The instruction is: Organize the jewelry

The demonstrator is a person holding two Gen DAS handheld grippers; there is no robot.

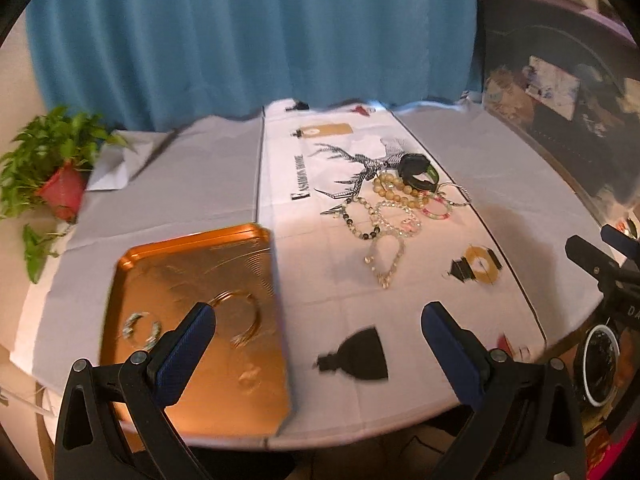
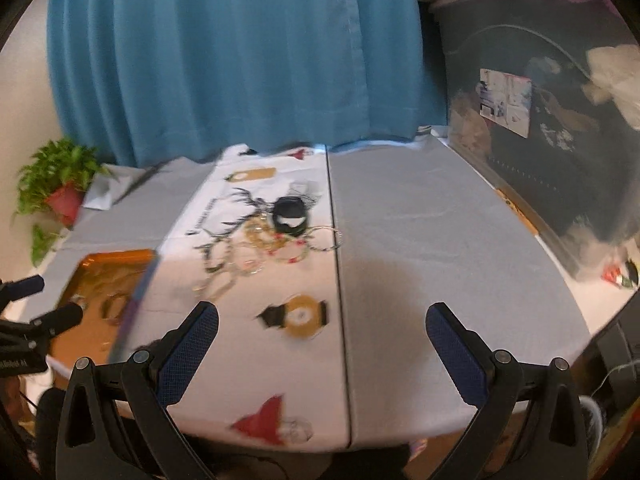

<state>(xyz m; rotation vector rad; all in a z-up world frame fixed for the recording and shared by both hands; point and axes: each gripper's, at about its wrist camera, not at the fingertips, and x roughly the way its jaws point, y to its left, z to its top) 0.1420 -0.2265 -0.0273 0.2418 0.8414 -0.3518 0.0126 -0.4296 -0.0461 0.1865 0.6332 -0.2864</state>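
1. Leftmost, you have a potted plant (image 1: pixel 52 168) in a red pot at the desk's far-left corner, beside a crumpled white paper (image 1: pixel 116 164).
2. Next, the orange tray (image 1: pixel 192 264) sits on the grey cloth at the near-left of the desk (image 1: pixel 180 184); a thin gold bangle (image 1: pixel 244 316) and a pale beaded bracelet (image 1: pixel 142 330) lie in it.
3. Your left claw (image 1: pixel 316 316) hovers wide and empty over the tray's right edge and the printed white runner (image 1: pixel 316 240).
4. Mid-runner, the jewelry pile (image 1: pixel 394 212) of beaded bracelets lies tangled, touching a black watch (image 1: pixel 418 172) at its far side.
5. Your right claw (image 2: pixel 322 316) is spread wide, holding nothing, above the runner's edge and the bare grey cloth.
6. Behind hangs a teal curtain (image 1: pixel 248 32); at right, a dark storage bin (image 2: pixel 552 120) stands by the desk.
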